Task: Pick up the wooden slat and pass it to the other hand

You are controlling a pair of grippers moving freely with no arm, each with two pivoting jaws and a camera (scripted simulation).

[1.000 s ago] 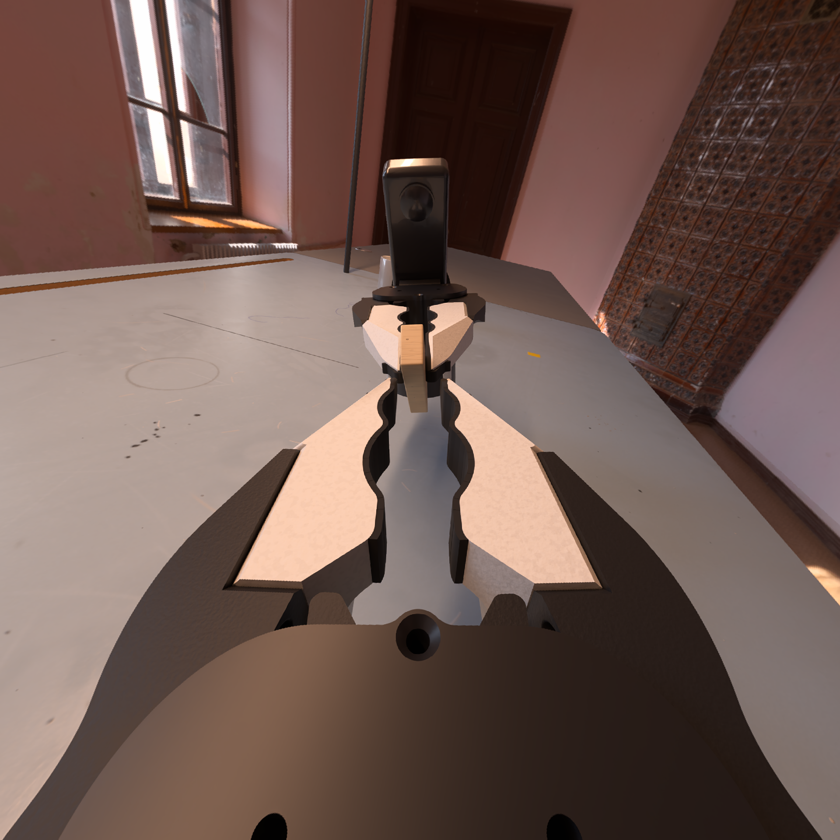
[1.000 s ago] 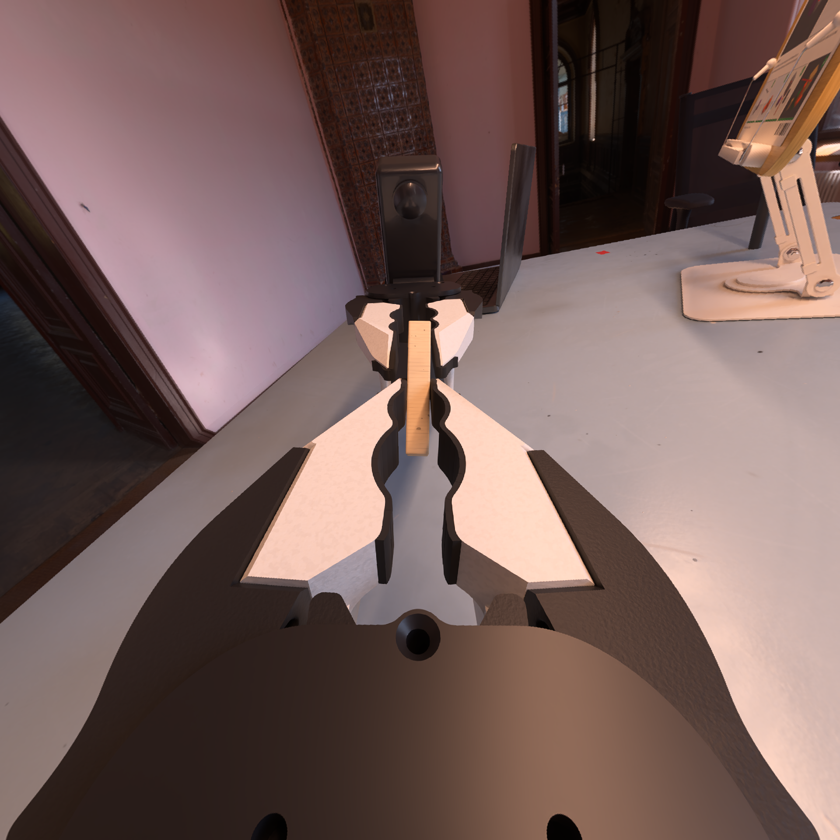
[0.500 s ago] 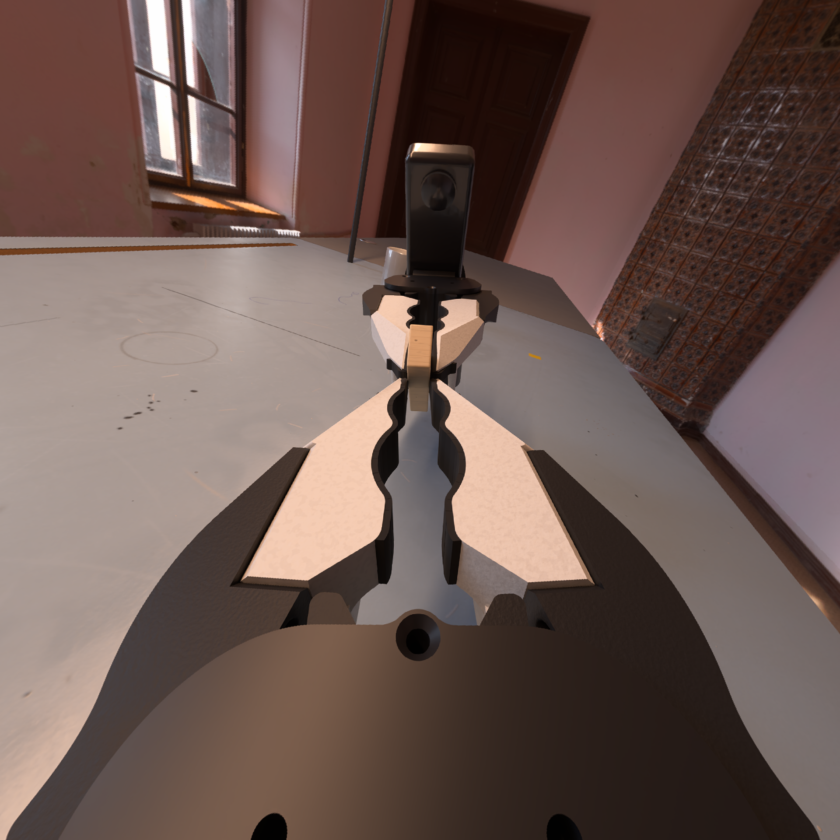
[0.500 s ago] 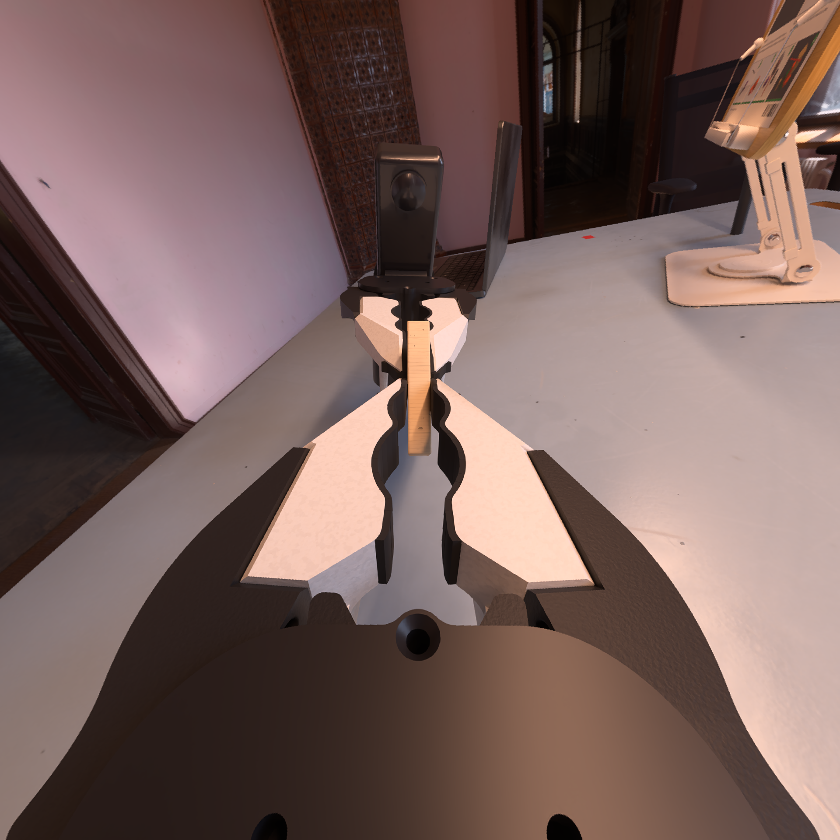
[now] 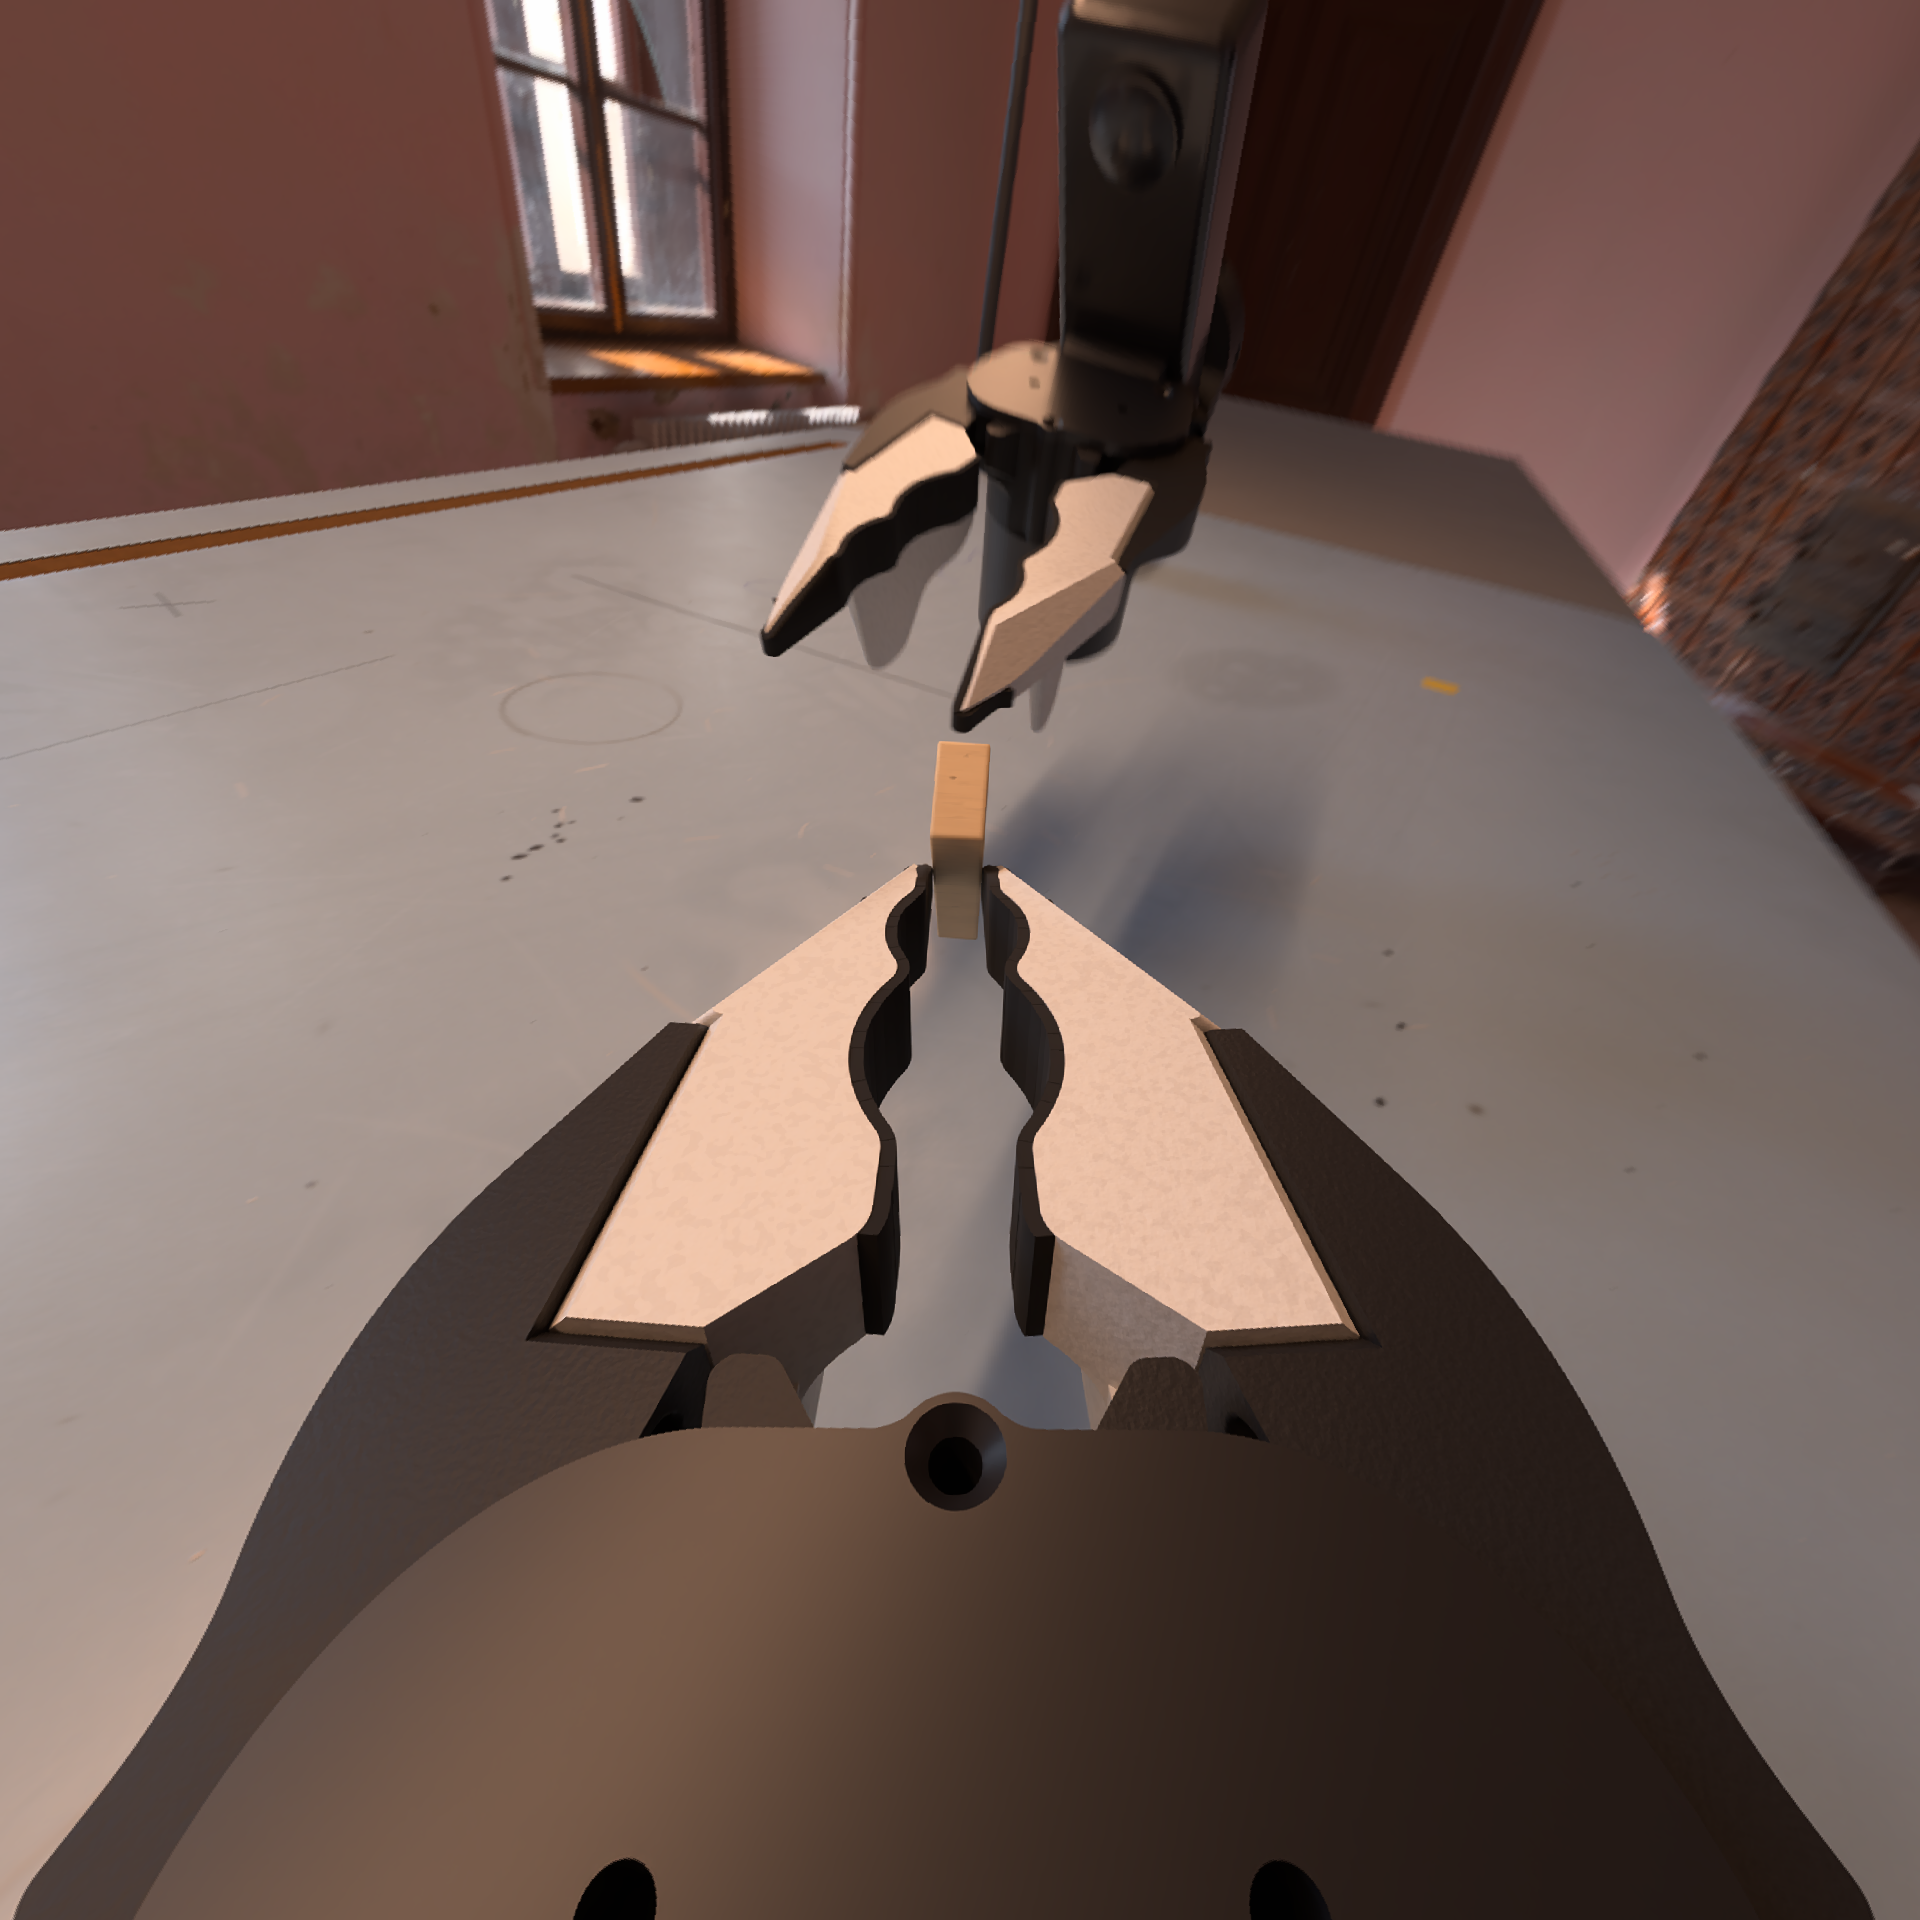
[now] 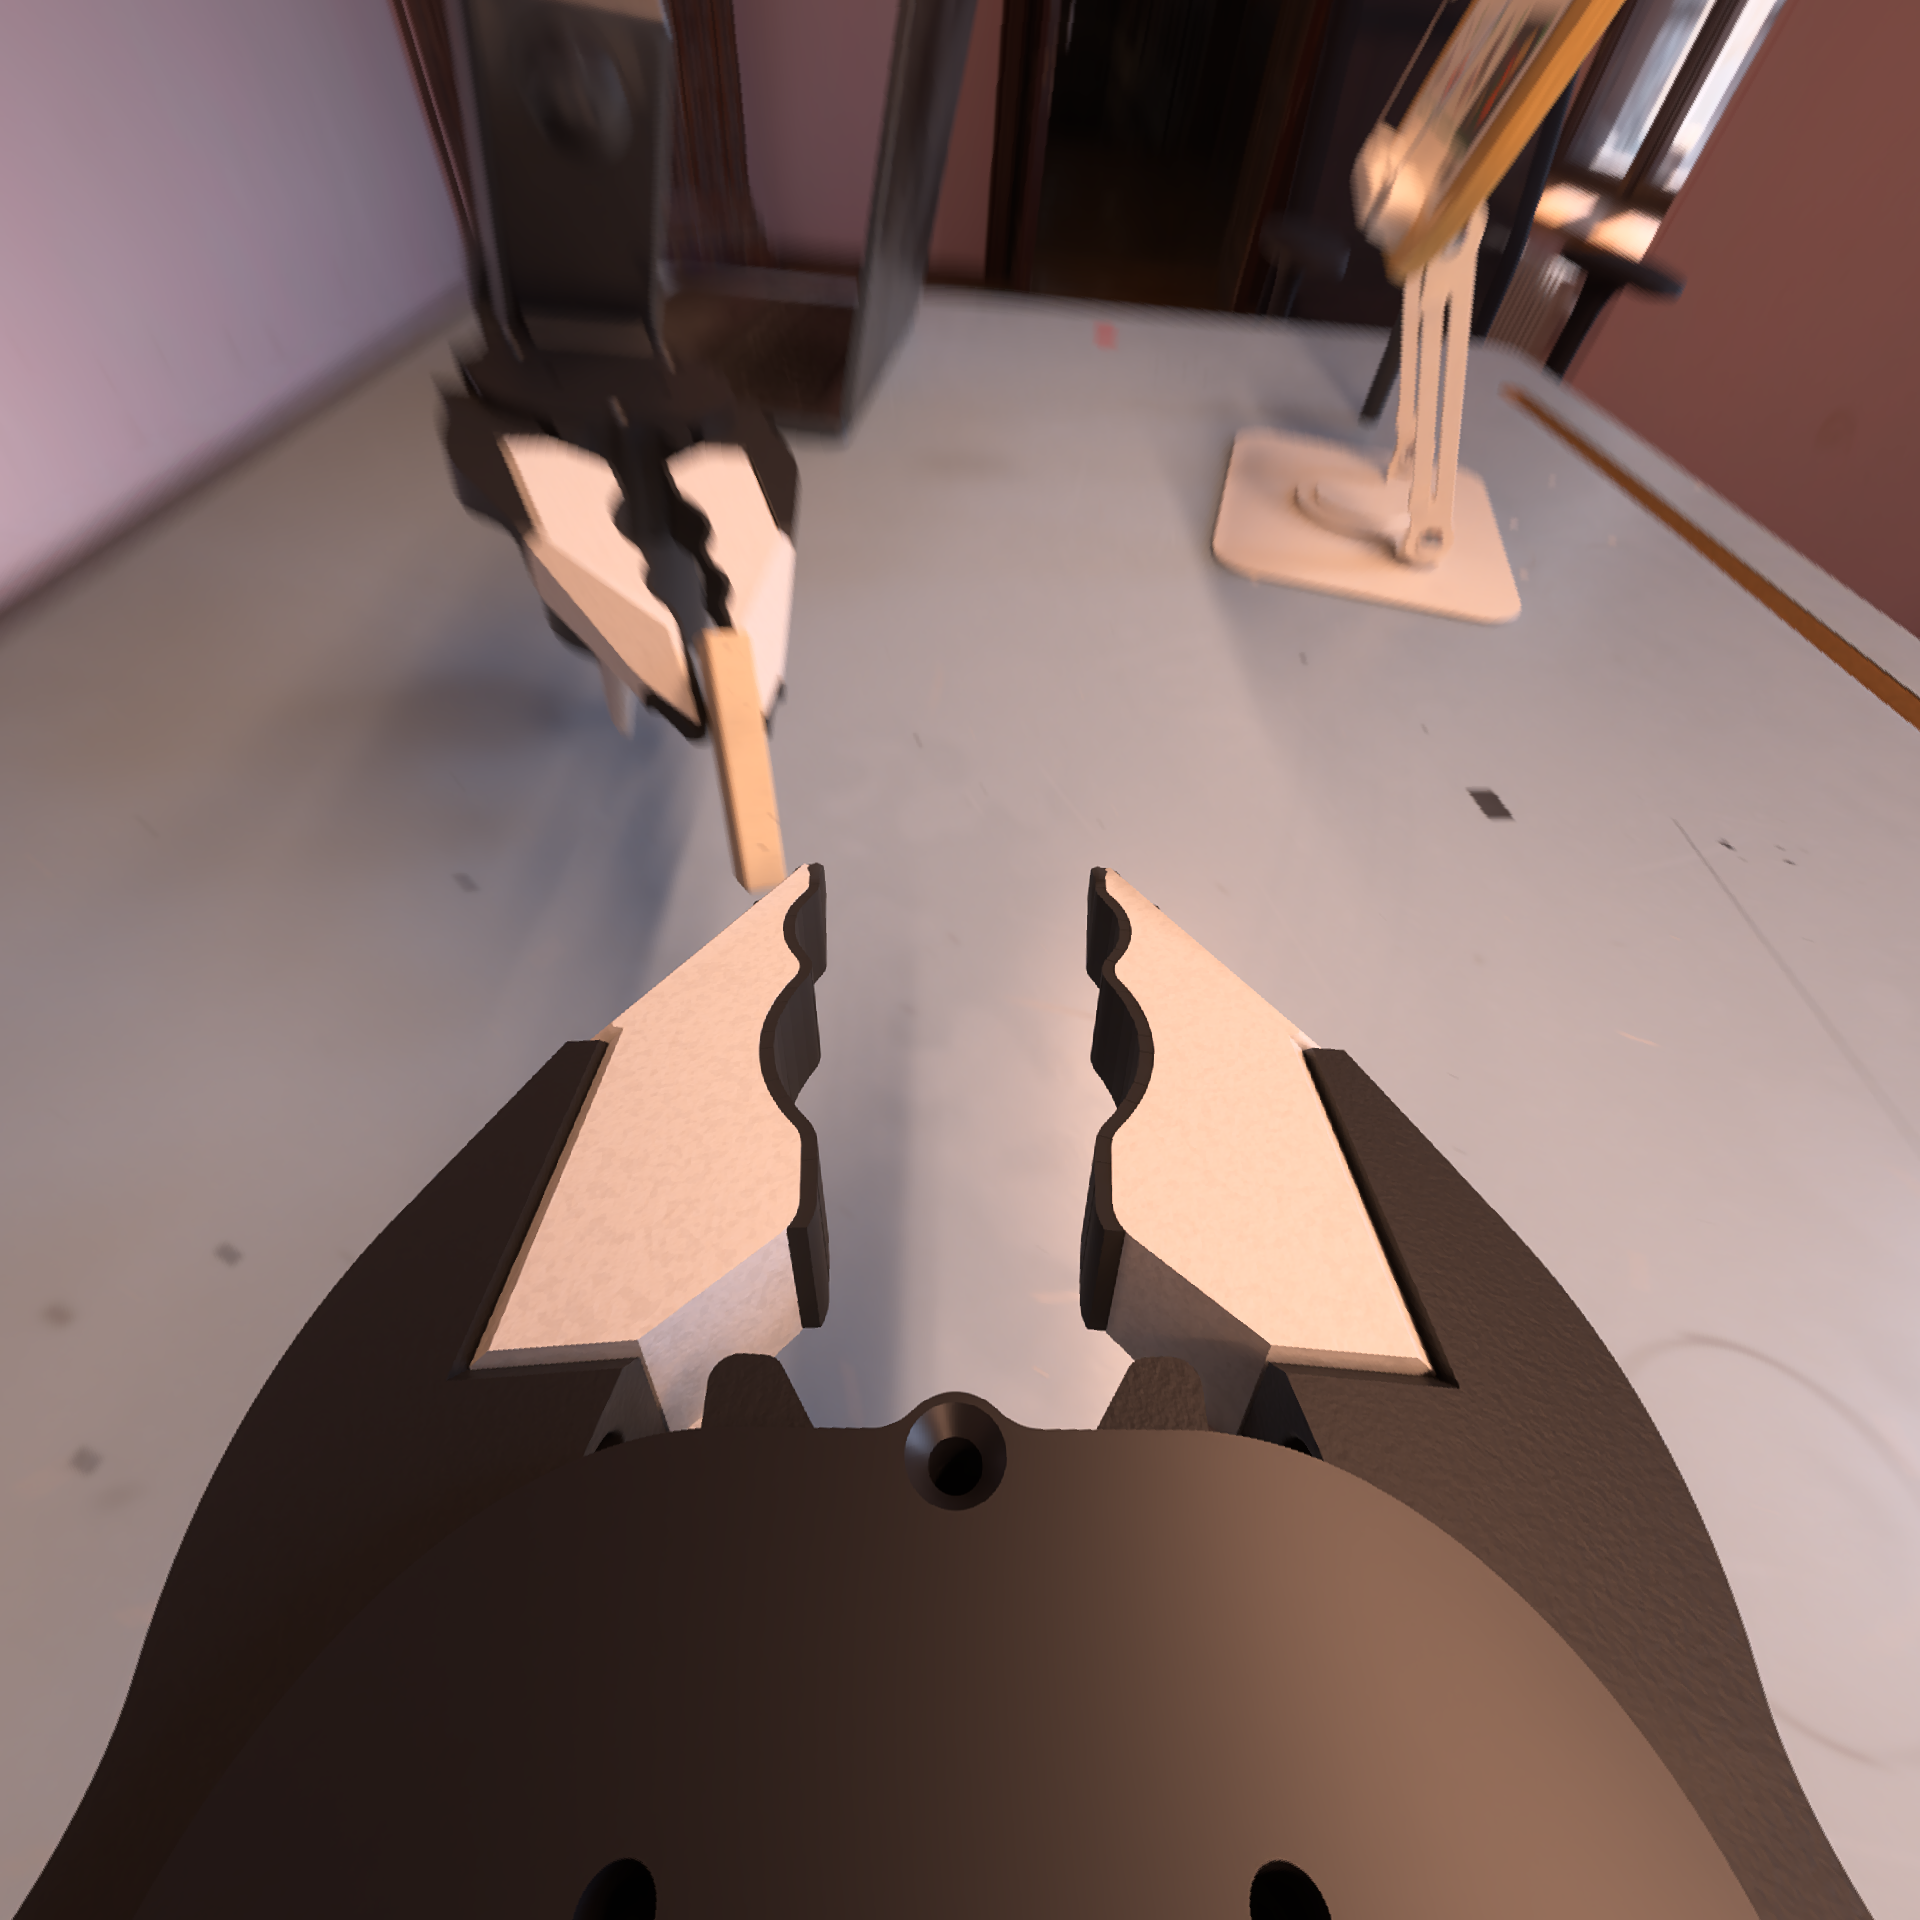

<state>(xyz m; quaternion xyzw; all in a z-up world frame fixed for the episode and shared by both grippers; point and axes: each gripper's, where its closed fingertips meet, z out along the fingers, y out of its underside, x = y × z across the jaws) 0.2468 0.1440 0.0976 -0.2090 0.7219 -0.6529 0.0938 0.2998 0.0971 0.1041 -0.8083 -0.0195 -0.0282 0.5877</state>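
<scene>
In the left wrist view we saw our left claw point(image 5: 956, 883) pinching the short, pale wooden slat point(image 5: 960, 831) at its tips, upright above the grey worktop point(image 5: 312, 935). The right claw point(image 5: 883, 665) hung beyond it, spread wide, clear of the slat.

In the right wrist view our right claw point(image 6: 956, 883) gaped empty; the slat point(image 6: 743, 769) jutted from the left claw point(image 6: 717, 665), its end just beside one fingertip point(image 6: 800, 894). A white stand point(image 6: 1361, 530) stood well apart.

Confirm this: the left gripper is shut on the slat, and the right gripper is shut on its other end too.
Not quite. The left gripper is shut on the slat, but the right gripper has its jaws wide open and holds nothing. The right wrist view shows the slat's free end just outside one of its fingertips.
</scene>
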